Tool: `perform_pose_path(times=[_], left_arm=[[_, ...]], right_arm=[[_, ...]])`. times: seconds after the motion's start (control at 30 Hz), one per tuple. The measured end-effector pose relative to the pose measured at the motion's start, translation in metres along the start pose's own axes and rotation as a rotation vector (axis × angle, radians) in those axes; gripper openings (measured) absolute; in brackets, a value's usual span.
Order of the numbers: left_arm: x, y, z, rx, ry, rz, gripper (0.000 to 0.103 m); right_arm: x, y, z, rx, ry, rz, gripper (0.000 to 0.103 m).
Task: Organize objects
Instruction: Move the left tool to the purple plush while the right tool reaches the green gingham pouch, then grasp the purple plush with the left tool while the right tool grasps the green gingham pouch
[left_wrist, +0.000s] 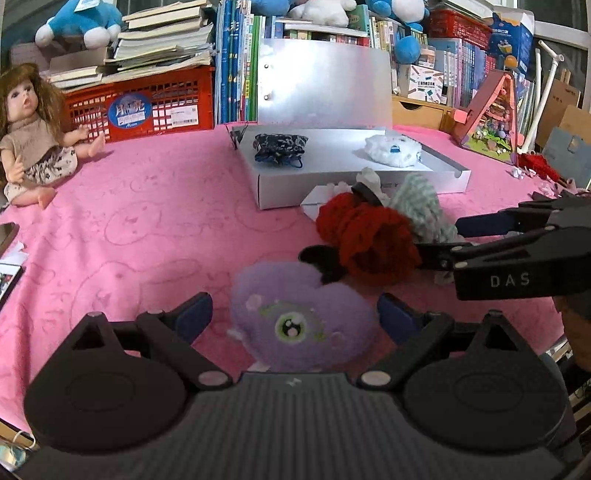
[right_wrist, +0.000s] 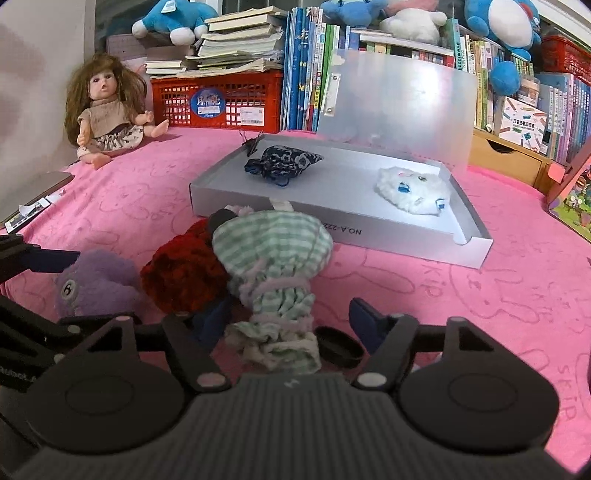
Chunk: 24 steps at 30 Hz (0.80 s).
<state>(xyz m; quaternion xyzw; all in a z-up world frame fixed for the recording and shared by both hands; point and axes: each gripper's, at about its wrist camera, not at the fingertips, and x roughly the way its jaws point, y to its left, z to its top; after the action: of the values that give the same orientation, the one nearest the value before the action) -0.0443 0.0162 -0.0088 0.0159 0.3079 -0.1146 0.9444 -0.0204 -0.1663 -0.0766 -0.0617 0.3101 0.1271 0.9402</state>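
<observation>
A purple plush heart (left_wrist: 295, 321) with one stitched eye lies on the pink blanket between the fingers of my left gripper (left_wrist: 295, 317), which is open; neither pad presses on it. In the right wrist view a green-striped drawstring pouch (right_wrist: 273, 251) lies between the fingers of my right gripper (right_wrist: 286, 317), open, with a gap at the right pad. A red knitted piece (right_wrist: 184, 273) leans against the pouch's left side. Behind them an open silver box (right_wrist: 469, 236) holds a dark blue floral pouch (right_wrist: 284, 160) and a white fluffy pouch (right_wrist: 410, 188).
A doll (right_wrist: 105, 110) sits at the back left beside a red crate (right_wrist: 221, 99). Books and plush toys line the back. A small black round lid (right_wrist: 338, 347) lies by the pouch's neck. A wooden drawer unit (right_wrist: 509, 155) stands at the right.
</observation>
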Motion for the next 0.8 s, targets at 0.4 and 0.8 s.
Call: perform_pose_path(times=[0.4,0.8], left_arm=[[0.006,-0.008,-0.003,0.052,0.015,0.043,0.095],[0.001,-0.010,0.001,0.044,0.015,0.039,0.077]], right_arm=[[0.002,0.002,-0.001,0.007,0.004,0.033,0.062],[0.000,-0.003,0.002,0.053,-0.003,0.043,0.042]])
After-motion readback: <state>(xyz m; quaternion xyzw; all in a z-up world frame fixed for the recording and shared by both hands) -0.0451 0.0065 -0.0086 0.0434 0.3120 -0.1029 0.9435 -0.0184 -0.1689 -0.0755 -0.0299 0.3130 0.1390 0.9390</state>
